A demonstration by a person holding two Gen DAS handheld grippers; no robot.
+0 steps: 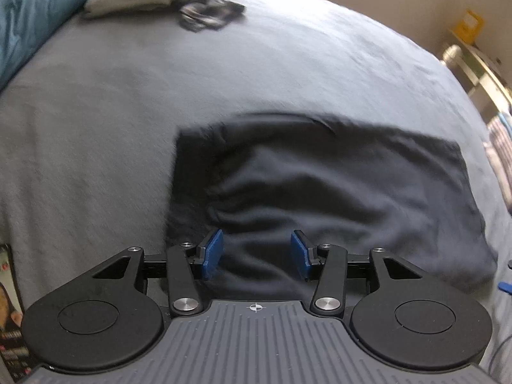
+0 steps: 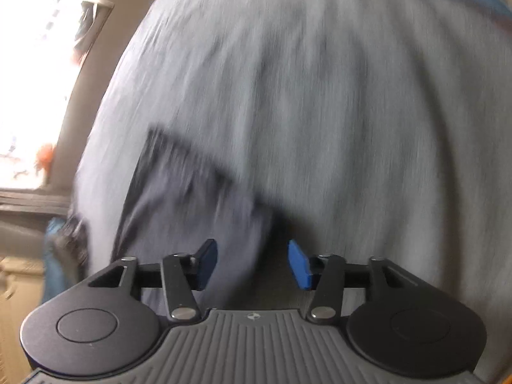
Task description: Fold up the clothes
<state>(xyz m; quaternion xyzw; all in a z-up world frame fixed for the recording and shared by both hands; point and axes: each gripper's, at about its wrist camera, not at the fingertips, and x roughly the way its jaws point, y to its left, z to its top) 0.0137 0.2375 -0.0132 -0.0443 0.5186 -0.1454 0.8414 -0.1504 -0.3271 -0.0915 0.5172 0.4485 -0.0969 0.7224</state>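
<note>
Looking at it, your left gripper hangs right over the near edge of the dark folded garment, jaws apart, gripping nothing. The garment's long axis runs left-right. Your right gripper, also open and empty, sits off its corner.

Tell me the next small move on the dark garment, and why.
Probably lower the left tool and pinch the near edge of the dark garment: both tools stand open, nothing held, and the garment lies folded on the grey bedcover right under it.
</note>
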